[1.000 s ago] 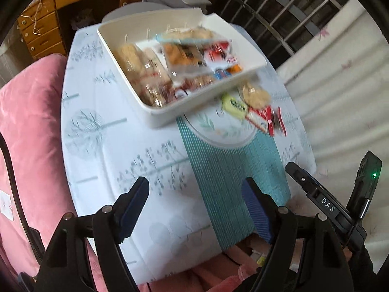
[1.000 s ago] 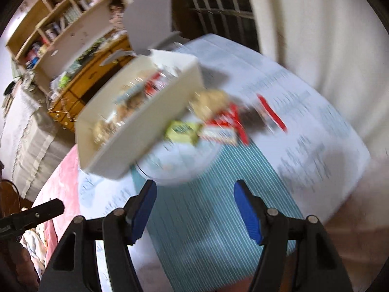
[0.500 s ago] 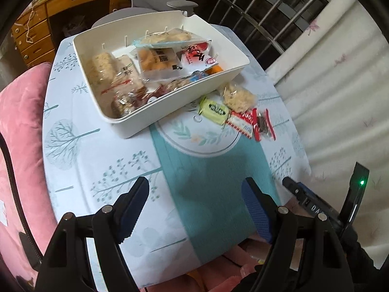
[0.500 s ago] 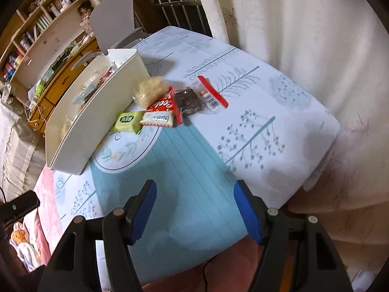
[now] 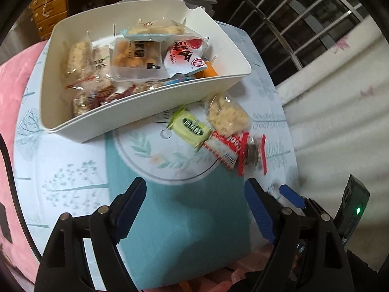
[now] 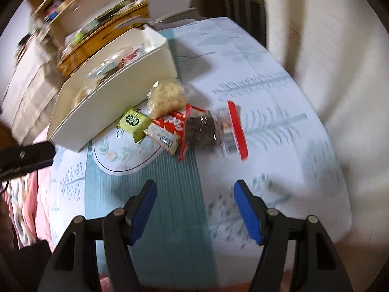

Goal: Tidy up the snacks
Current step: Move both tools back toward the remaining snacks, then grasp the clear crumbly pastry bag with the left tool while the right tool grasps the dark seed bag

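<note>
A white bin (image 5: 155, 102) (image 6: 116, 97) full of snack packets stands on the table. Beside it lie several loose snacks: a green packet (image 5: 192, 126) (image 6: 132, 123), a clear bag of pale puffed pieces (image 5: 227, 114) (image 6: 166, 97), a red-and-white packet (image 5: 227, 147) (image 6: 167, 129) and a dark snack in a clear wrapper with red ends (image 5: 254, 154) (image 6: 209, 130). My left gripper (image 5: 197, 199) hovers short of them, its jaws opening with nothing between them. My right gripper (image 6: 194, 202) is open and empty, just short of the dark snack; its blue fingertip (image 5: 291, 196) shows in the left wrist view.
The round table wears a pale cloth with tree prints and a teal striped panel (image 5: 180, 214) (image 6: 167, 219). A pink cushion (image 5: 14, 82) lies left of it, a white curtain (image 5: 340, 102) (image 6: 328, 48) to the right. Wooden drawers (image 5: 51, 2), shelves (image 6: 80, 4) and a grey chair stand behind.
Both grippers have moved in toward the bin and the loose snacks, which now look larger and nearer. The left jaws stand a little wider. The right gripper's tip has come closer beside the left one.
</note>
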`<state>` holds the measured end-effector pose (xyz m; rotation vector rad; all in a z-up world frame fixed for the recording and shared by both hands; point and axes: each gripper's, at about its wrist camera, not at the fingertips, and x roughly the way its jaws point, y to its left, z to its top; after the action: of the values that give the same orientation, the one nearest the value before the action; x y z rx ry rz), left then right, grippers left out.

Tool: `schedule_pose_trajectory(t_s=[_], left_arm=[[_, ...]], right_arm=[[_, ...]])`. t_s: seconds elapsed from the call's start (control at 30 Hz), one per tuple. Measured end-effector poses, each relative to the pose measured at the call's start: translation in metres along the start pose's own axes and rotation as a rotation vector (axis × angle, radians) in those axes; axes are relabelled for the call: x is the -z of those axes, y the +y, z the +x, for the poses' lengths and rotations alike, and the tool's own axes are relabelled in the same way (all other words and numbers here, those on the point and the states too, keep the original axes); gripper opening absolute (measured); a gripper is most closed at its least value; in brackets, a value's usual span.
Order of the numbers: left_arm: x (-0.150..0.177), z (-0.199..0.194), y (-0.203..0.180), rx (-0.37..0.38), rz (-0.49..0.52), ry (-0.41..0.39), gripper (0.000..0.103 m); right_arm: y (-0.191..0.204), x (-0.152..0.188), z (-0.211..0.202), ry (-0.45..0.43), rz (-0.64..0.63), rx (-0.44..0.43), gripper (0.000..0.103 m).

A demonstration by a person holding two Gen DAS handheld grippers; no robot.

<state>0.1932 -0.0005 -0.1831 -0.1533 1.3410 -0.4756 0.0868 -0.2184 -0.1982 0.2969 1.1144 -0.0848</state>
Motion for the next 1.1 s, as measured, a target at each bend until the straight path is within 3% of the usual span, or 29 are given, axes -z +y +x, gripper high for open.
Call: schedule_pose_trajectory(t_s=[0.43, 0.7, 0.83, 1.1], left_arm=[[-0.041, 0.049, -0.039, -0.044, -0.147, -0.003, 0.087], [-0.063, 0.083, -0.05, -0.094, -0.194, 0.022, 0.088], [-0.074, 0.102, -0.055, -0.112, -0.217, 0.036, 0.088], [-0.095, 0.133, -0.068, -0.156, -0.208, 0.075, 0.088]], right_arm=[[-0.001, -0.02, 0.034, -0.011, -0.35, -0.082, 0.066], [-0.011, -0.03, 0.052, -0.058, -0.39, -0.11, 0.066], [-0.014, -0.034, 0.065, -0.036, -0.399, -0.137, 0.066], [-0.019, -0.042, 0.075, -0.075, -0.424, -0.173, 0.066]])
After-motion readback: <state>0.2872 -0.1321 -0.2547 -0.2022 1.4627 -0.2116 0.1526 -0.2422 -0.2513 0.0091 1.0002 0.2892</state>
